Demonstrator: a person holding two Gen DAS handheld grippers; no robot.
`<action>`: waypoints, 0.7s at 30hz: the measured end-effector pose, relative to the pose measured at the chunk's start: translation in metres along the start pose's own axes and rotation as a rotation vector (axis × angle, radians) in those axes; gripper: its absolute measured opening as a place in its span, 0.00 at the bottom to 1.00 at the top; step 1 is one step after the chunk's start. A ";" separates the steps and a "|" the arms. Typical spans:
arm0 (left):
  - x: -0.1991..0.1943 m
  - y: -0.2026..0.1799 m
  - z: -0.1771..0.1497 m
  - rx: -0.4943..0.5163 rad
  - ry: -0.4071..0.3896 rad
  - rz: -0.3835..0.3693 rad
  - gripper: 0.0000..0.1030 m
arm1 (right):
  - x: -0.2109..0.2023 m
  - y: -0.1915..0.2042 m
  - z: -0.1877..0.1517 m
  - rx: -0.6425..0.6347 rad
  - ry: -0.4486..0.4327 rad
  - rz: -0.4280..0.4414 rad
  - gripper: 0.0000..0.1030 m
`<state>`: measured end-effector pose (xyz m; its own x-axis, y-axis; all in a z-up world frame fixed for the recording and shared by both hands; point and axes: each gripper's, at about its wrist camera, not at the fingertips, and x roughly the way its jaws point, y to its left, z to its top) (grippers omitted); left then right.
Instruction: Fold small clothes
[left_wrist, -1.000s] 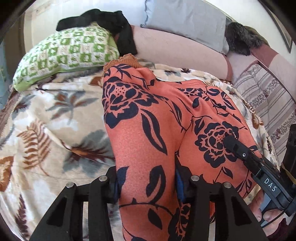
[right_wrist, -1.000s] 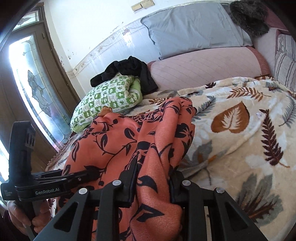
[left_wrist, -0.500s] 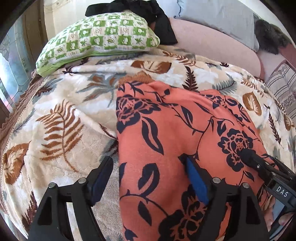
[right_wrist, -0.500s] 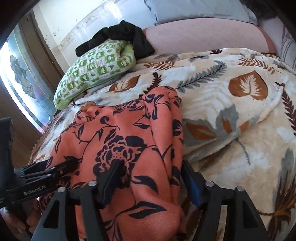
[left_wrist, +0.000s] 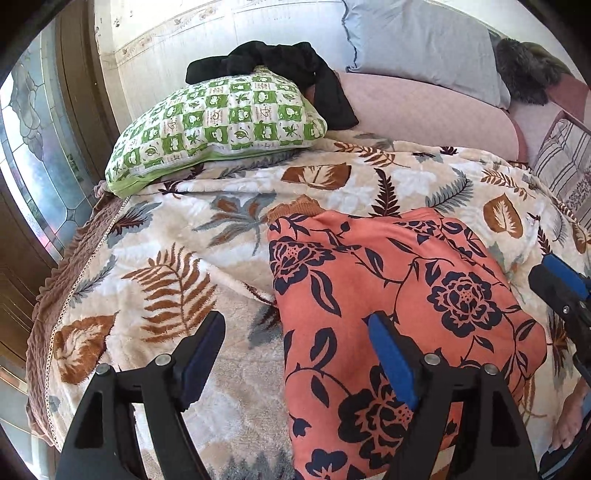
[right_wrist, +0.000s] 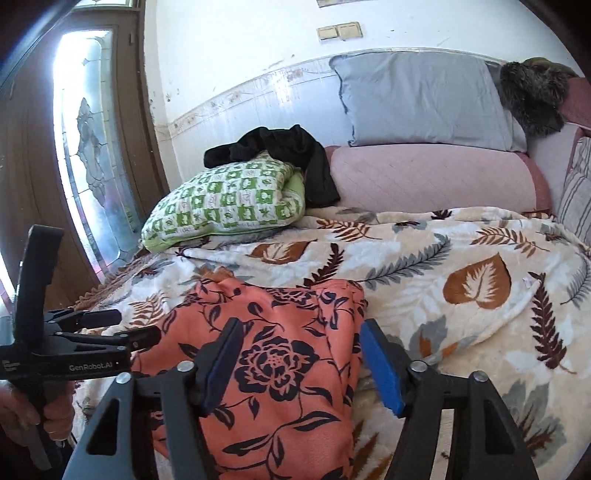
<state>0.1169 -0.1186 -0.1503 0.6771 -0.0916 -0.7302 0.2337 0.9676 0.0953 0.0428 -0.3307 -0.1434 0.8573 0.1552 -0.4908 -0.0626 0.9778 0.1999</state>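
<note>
Both tongs (left_wrist: 295, 343) (right_wrist: 301, 350) agape over floral garment (left_wrist: 388, 295)

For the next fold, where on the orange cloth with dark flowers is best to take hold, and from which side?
Probably the two far corners of the orange flowered garment, lying flat on the leaf-patterned blanket. The left claw takes the corner by the ribbed hem, the right claw the bunched far-right corner. Both claws are open, coming low from the near edge.
</note>
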 end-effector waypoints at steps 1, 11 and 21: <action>-0.002 -0.001 -0.001 0.004 -0.002 0.004 0.79 | 0.002 0.002 -0.002 0.000 0.017 0.007 0.50; -0.012 -0.004 -0.002 0.023 -0.012 0.011 0.79 | 0.011 -0.005 -0.008 0.054 0.099 0.022 0.39; 0.033 -0.016 -0.025 0.096 0.104 0.059 0.82 | 0.046 -0.003 -0.053 0.064 0.393 0.063 0.43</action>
<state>0.1183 -0.1312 -0.1932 0.6167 -0.0051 -0.7872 0.2644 0.9432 0.2011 0.0550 -0.3186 -0.2114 0.5915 0.2691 -0.7601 -0.0665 0.9557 0.2866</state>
